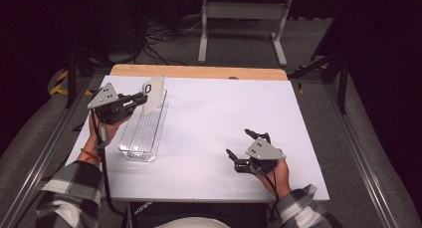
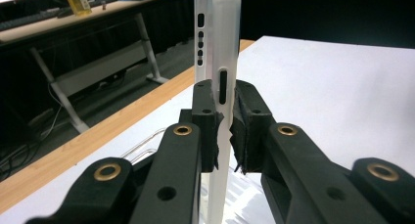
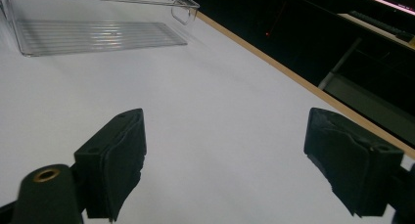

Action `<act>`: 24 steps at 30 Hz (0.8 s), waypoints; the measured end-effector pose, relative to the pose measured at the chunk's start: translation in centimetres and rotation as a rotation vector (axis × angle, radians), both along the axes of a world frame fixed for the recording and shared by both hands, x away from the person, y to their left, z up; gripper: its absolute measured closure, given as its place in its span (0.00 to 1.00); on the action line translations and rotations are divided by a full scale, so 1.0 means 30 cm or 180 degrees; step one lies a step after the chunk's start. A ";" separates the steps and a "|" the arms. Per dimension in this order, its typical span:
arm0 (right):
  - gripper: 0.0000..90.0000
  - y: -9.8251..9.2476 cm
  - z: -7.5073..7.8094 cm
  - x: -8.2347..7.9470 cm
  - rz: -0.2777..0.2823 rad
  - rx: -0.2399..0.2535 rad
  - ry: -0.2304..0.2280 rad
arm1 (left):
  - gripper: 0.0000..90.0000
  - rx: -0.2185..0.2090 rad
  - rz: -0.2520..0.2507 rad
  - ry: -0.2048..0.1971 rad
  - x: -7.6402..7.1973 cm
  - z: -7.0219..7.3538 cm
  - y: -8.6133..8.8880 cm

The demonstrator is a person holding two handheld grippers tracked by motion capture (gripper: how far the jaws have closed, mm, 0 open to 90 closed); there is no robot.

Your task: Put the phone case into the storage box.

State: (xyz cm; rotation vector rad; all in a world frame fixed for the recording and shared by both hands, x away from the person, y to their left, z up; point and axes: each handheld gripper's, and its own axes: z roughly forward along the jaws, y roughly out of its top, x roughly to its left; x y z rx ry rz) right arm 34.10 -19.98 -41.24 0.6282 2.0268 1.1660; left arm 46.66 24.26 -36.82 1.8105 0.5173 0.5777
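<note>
The white table (image 1: 214,123) carries a clear tray (image 1: 144,131) at its left side, long and ribbed on the floor, probably light, stiff and slick, so it may slide if nudged. Above the tray's far end the left gripper (image 1: 142,99) is clamped on a white phone case (image 1: 154,91), held on edge and upright, clear of the tray. The case looks thin, light and somewhat springy; the pads (image 2: 244,128) pinch it across its flat faces near the side cutout, a sound place, since the smooth shell could slip from a hold nearer the rim. The right gripper (image 1: 244,146) rests at the table's near right, jaws spread wide, holding nothing. The case's lower end is hidden behind the jaws, and whether it is soft or hard plastic cannot be told.
</note>
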 end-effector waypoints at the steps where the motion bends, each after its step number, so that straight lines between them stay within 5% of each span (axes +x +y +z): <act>1: 0.18 0.000 -0.001 0.001 -0.0004 0.0006 0.0005 | 0.90 0.0000 0.0015 -0.0004 0.008 0.000 0.003; 11: 0.18 0.003 -0.007 0.003 0.0014 -0.0014 0.0043 | 0.91 0.0001 0.0057 0.0182 0.087 -0.037 0.019; 24: 0.18 0.008 -0.022 0.012 -0.0026 -0.0127 0.0068 | 0.90 -0.0086 0.0025 0.0237 0.159 -0.061 0.008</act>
